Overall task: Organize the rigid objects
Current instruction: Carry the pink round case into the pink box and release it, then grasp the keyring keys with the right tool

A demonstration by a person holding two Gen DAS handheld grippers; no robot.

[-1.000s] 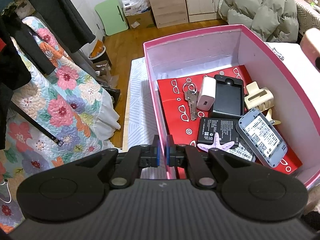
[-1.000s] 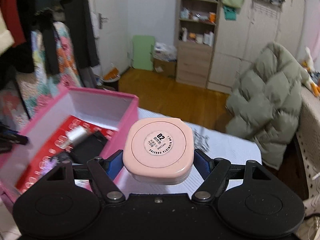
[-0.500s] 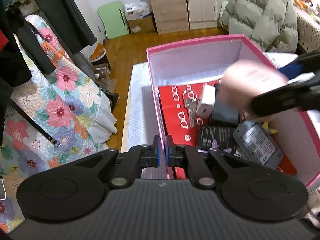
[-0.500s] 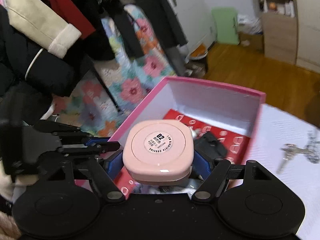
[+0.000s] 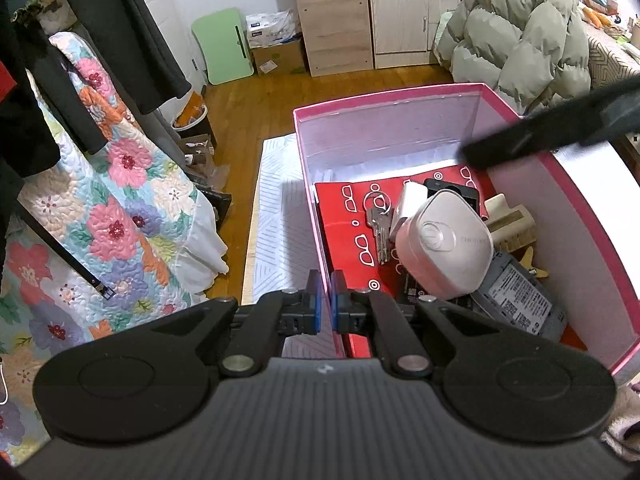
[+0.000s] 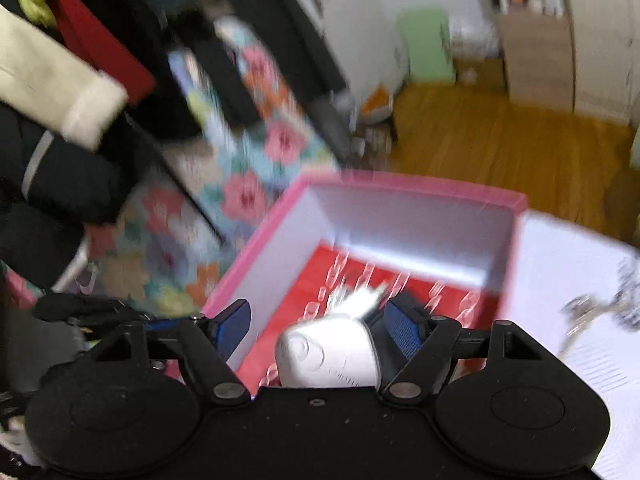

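left wrist view: the left gripper is pinched onto the near left wall of the pink box, its blue pads nearly together with the thin wall between them. inside the box, on a red sheet with white glasses printed on it, the pale pink compact case lies tilted on top of other things, resting against a white charger and a black battery case, with keys just to its left, a cream hair clip to its right and a grey router-like device below. a dark blurred arm of the right tool crosses above the box. right wrist view, motion-blurred: the right gripper stands wide apart with nothing between its pads, above the box; the compact case lies below it, inside. loose keys lie on the white surface beside the box.
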